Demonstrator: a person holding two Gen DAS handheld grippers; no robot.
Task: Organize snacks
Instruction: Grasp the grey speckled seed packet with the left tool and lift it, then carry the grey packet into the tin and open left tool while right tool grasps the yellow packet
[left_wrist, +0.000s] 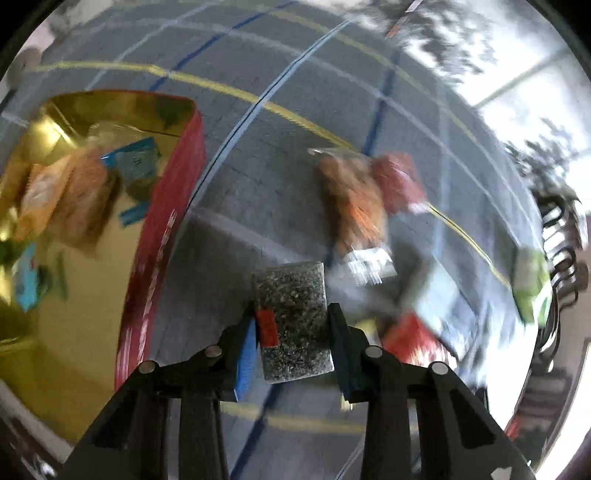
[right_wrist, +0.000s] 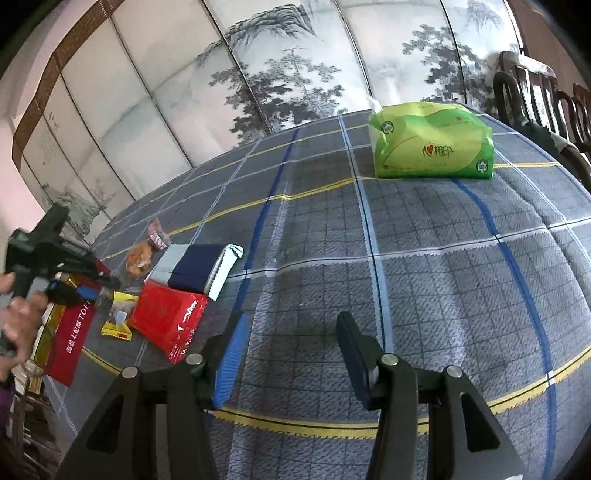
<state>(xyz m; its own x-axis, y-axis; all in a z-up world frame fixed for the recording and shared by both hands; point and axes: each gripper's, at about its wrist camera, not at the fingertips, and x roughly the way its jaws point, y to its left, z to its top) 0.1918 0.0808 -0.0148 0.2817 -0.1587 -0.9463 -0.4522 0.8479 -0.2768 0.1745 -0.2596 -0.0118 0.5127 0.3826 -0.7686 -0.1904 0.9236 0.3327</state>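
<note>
My left gripper (left_wrist: 291, 317) is shut on a dark speckled snack bar (left_wrist: 293, 321) and holds it above the plaid tablecloth, just right of the red box with a gold inside (left_wrist: 162, 236). The box holds several snack packs (left_wrist: 74, 192). An orange snack bag (left_wrist: 354, 203) and a red packet (left_wrist: 400, 181) lie beyond the bar, blurred. My right gripper (right_wrist: 291, 325) is open and empty over the cloth. In the right wrist view the left gripper (right_wrist: 85, 275) hangs over the red box (right_wrist: 72, 336), near a red packet (right_wrist: 168, 321), a yellow sachet (right_wrist: 118, 317) and a navy-and-white pack (right_wrist: 195, 271).
A green tissue pack (right_wrist: 432, 138) stands at the far right of the table. Dark wooden chairs (right_wrist: 546, 107) stand at the right edge. A painted folding screen (right_wrist: 258, 74) stands behind the table. A small orange snack bag (right_wrist: 138, 258) and a pink packet (right_wrist: 159, 236) lie further back.
</note>
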